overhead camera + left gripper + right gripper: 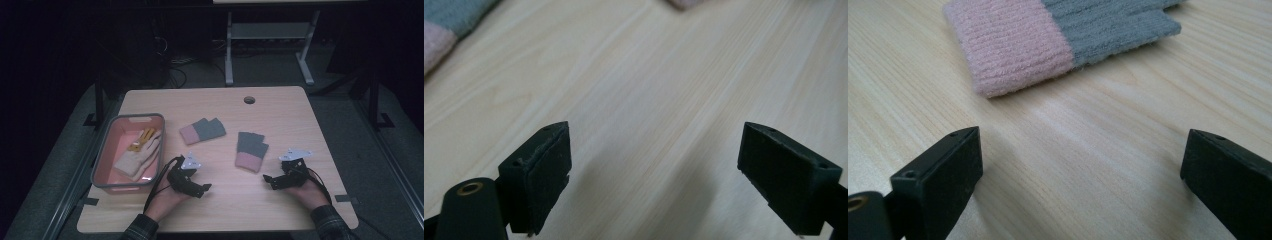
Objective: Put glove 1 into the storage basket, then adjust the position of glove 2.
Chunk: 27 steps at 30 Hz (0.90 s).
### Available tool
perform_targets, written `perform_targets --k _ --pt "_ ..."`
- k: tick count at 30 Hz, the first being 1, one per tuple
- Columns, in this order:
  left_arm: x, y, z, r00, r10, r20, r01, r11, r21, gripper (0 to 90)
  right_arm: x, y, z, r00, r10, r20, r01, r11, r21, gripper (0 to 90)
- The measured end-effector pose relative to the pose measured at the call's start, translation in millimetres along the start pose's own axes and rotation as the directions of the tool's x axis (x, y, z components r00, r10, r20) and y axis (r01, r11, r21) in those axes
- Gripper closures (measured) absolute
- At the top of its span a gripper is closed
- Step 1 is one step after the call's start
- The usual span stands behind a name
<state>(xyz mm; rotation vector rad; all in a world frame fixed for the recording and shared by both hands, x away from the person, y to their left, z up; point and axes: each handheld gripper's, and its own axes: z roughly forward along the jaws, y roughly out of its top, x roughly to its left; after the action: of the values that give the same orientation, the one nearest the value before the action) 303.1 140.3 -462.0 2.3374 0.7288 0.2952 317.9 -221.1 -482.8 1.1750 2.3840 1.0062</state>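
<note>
Two grey-and-pink knit gloves lie flat on the wooden table (280, 105), well apart from each other. The right glove (250, 151) sits just ahead of the right gripper (271, 181), whose jaws are spread wide and hold nothing; in the right gripper view its pink cuff (1008, 45) is nearest the jaws. Its long axis runs roughly away from the person, cuff near, grey fingers far. The left glove (202, 130) lies beyond the left gripper (202, 189), also wide open and empty; its long axis runs across the table, cuff toward the grey-rimmed pink bin (102, 150), which holds cream gloves (140, 154).
</note>
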Motion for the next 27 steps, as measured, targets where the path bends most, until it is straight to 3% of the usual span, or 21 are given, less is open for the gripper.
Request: perform_targets --k 2,5,8,10,16,24,27 --pt "0.0 -3.2 2.3 1.0000 0.007 0.006 -0.007 0.9999 0.008 13.4 -0.2 0.1 0.1 1.0000 -0.002 -0.002 0.002 1.000 -0.001 2.9" --pt "-1.3 -8.0 5.6 0.9996 0.001 0.027 -0.001 0.9998 -0.018 13.0 -0.4 0.6 0.7 0.9999 -0.009 -0.004 0.009 1.000 -0.003 2.9" --pt "-1.9 -12.7 5.6 0.9987 0.026 0.043 -0.024 0.9979 -0.059 12.6 0.6 2.5 0.3 0.9999 -0.015 -0.003 0.015 1.000 0.014 2.9" --pt "-0.1 -17.1 5.8 0.9987 0.027 0.043 -0.023 0.9954 -0.093 12.4 1.6 4.2 -0.5 0.9989 -0.047 0.004 0.047 0.999 0.018 2.9" --pt "6.9 -21.7 1.6 0.9999 -0.009 0.010 0.010 0.9961 -0.088 12.5 3.4 8.4 -6.1 0.9992 -0.038 -0.009 0.038 0.999 0.004 2.9" --pt "8.6 -25.9 -2.4 0.9997 -0.023 -0.005 0.023 0.9960 -0.087 12.4 1.4 19.8 -9.2 0.9986 -0.031 -0.043 0.030 0.999 -0.017 3.0" --pt "8.6 -28.6 -4.4 0.9993 -0.037 -0.010 0.036 0.9951 -0.092 12.4 2.1 26.6 -7.3 0.9974 -0.023 -0.068 0.021 1.000 -0.023 7.0"
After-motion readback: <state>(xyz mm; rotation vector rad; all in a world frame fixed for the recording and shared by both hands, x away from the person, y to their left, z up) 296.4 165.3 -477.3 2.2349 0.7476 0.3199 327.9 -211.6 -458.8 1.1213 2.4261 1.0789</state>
